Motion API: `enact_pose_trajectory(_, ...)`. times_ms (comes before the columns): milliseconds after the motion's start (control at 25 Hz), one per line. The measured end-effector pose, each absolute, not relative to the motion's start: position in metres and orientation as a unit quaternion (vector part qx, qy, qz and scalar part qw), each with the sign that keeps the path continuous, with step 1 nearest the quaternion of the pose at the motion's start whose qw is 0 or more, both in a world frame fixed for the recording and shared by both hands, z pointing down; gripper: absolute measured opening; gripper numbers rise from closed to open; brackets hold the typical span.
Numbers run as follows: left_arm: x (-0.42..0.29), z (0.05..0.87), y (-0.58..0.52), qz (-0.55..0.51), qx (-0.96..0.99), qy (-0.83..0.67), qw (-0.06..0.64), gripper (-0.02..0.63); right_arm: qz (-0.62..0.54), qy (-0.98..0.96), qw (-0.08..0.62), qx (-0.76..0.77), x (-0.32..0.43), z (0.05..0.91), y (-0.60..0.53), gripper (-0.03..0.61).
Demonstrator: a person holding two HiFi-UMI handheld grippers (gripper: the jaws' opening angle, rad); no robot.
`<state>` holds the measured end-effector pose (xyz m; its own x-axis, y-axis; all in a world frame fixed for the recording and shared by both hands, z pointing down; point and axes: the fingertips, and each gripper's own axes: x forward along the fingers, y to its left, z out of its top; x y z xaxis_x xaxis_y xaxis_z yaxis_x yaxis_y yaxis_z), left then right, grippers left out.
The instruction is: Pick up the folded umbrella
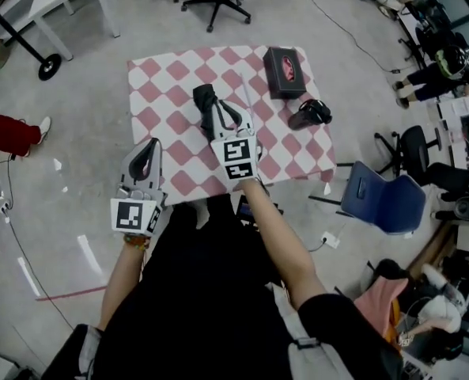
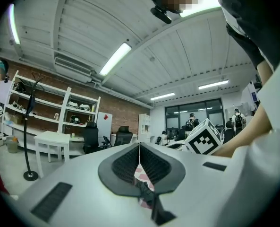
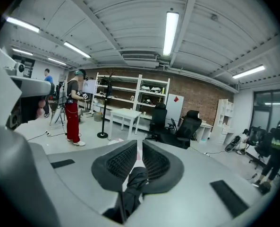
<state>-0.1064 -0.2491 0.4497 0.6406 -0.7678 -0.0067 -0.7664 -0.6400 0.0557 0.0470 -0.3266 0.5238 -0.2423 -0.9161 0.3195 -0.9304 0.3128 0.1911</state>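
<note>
Overview comes only from the head view: folded umbrella [image 1: 205, 101] lying on the checkered table [image 1: 163, 77], right gripper [image 1: 232, 109] just beside it, left gripper [image 1: 149, 147] at the near left corner. Gripper views add this: both pairs of jaws closed, empty. Black box [image 1: 285, 71] — contents unclear.

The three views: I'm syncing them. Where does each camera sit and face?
Head view: on the head, steeply down at checked table and folded umbrella; both forearms show.
Left gripper view: on left gripper, level past shut jaws toward shelves; right forearm shows.
Right gripper view: on right gripper, past shut jaws onto the umbrella.
Head and right gripper views share the umbrella.
</note>
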Motion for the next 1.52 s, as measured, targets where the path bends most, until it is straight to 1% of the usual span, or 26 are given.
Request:
enact_pose_trajectory(120,-0.105,0.454,-0.268,-0.016,0.902,-0.431,0.031,0.015,0.045,-0.798,0.19,0.57,0.056,0.535,-0.353,0.035)
enact_pose_trajectory(240,-0.099,0.459,-0.278,-0.013,0.9,-0.434,0.038,0.015,0.073,-0.805,0.197,0.555,0.065,0.549,-0.373,0.101)
enact_pose_trajectory(560,-0.093,0.472,-0.297,-0.001,0.894,-0.446,0.048,0.015,0.138,-0.804,0.222,0.534,0.069,0.605,-0.4,0.174)
enact_pose_trajectory(680,-0.096,0.476,-0.302,0.008,0.889,-0.455,0.049,0.015,0.174,-0.795,0.241,0.529,0.071,0.637,-0.404,0.22)
enact_pose_trajectory(800,-0.101,0.48,-0.305,0.015,0.883,-0.465,0.052,0.015,0.202,-0.781,0.268,0.527,0.073,0.67,-0.405,0.245)
enact_pose_trajectory(1200,-0.118,0.483,-0.313,0.028,0.864,-0.499,0.056,0.015,0.314,-0.739,0.307,0.511,0.078,0.744,-0.406,0.268)
enact_pose_trajectory(1520,-0.116,0.486,-0.322,0.023,0.86,-0.507,0.057,0.015,0.395,-0.74,0.289,0.462,0.069,0.768,-0.414,0.279)
